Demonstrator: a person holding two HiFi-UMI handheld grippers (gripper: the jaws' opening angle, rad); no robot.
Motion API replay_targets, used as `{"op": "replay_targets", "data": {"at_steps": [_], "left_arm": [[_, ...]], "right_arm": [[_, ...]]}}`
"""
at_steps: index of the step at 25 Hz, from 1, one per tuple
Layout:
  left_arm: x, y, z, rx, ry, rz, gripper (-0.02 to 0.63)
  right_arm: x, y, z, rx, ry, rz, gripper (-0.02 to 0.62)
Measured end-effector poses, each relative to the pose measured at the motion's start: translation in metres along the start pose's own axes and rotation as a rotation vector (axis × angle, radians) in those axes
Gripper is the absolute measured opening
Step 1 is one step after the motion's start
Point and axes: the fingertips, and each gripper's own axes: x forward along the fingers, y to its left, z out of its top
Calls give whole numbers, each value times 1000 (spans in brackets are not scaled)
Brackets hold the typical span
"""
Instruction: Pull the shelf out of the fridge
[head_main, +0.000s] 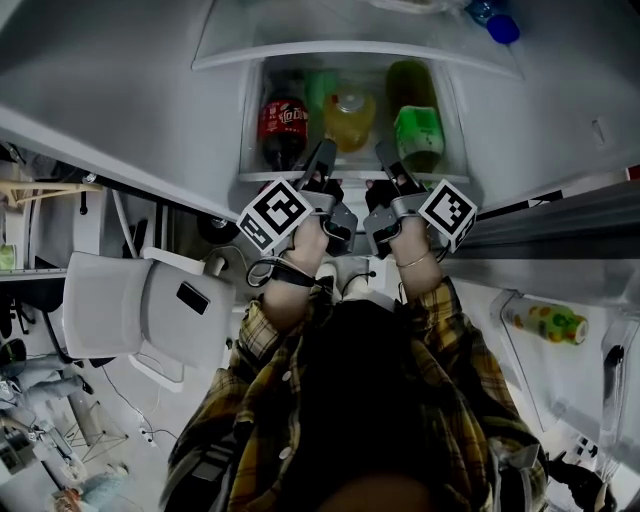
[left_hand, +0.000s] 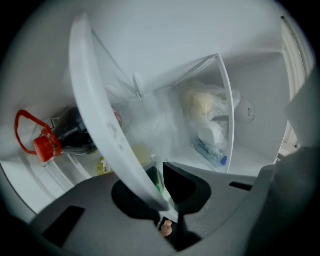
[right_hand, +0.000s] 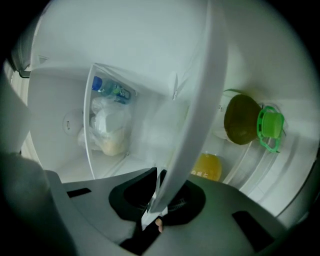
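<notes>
Item: white-rimmed clear glass fridge shelf (left_hand: 95, 110), seated in the open fridge compartment, front rim clamped at two places. The left tongs (left_hand: 161, 202) are closed on the rim toward its left end and the right tongs (right_hand: 157, 197) are closed on it toward its right end (marker cubes turned up toward the person's head). Stock just behind the rim, lying on their sides: dark cola bottle with red cap (head_main: 283, 125), yellow juice bottle (head_main: 350, 118), green bottle with green cap (head_main: 418, 130); a knotted clear plastic bag (left_hand: 207, 112) sits deeper in, beyond a second clear panel.
</notes>
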Motion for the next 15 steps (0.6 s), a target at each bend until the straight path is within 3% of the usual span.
{"op": "replay_targets", "data": {"at_steps": [15], "left_arm": [[-28,-4,-15,-7,10,-36,52]], "right_arm": [[-28,4,-17,-28,13,15,44]]}}
